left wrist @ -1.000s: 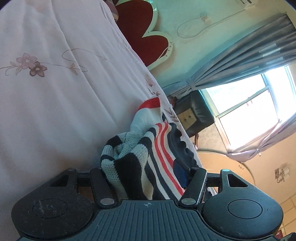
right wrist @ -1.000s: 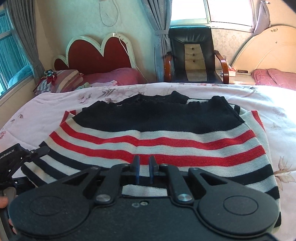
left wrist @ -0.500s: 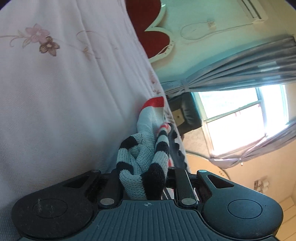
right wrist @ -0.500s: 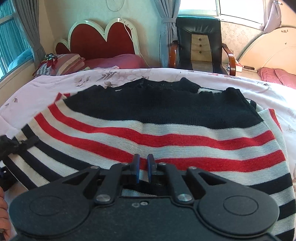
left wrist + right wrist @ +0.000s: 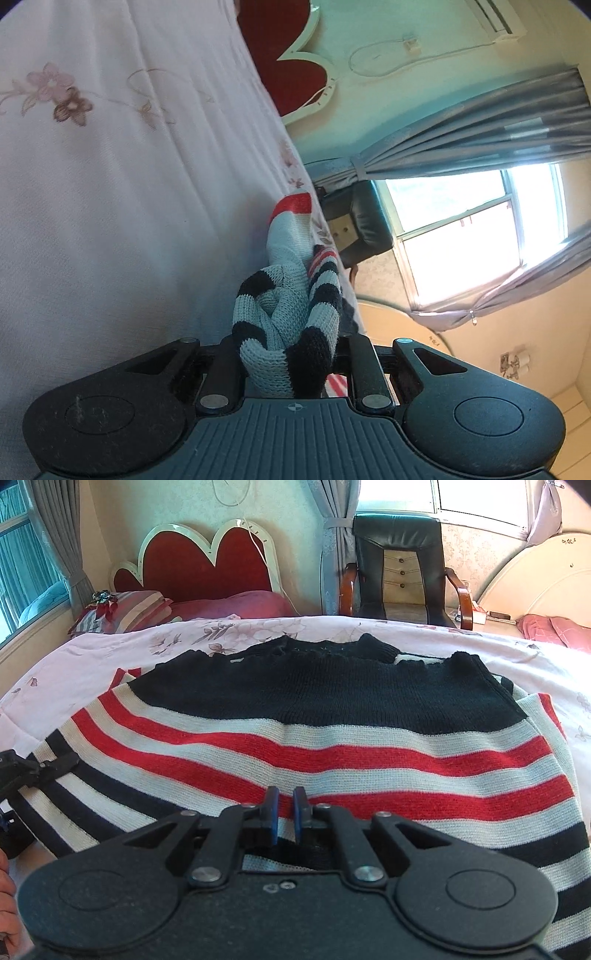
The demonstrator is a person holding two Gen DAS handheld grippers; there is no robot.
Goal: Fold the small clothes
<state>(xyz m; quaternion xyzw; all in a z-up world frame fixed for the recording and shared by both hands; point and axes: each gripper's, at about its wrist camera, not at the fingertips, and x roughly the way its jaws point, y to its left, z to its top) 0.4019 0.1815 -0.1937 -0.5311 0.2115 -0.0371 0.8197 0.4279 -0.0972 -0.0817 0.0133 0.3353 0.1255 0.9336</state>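
Now you are gripping the striped sweater [image 5: 332, 746], spread across the bed [image 5: 74, 675], with both tools: left tool [image 5: 291, 354] bunching a corner, right tool [image 5: 284, 812] seemingly pinching the hem; keep them level.

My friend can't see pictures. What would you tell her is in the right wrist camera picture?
A striped sweater, black on top with red, white and black stripes, lies spread on a pink flowered bedsheet. The right gripper pinches its near edge, and the left gripper holds its left edge. Behind are a red headboard and a black chair.
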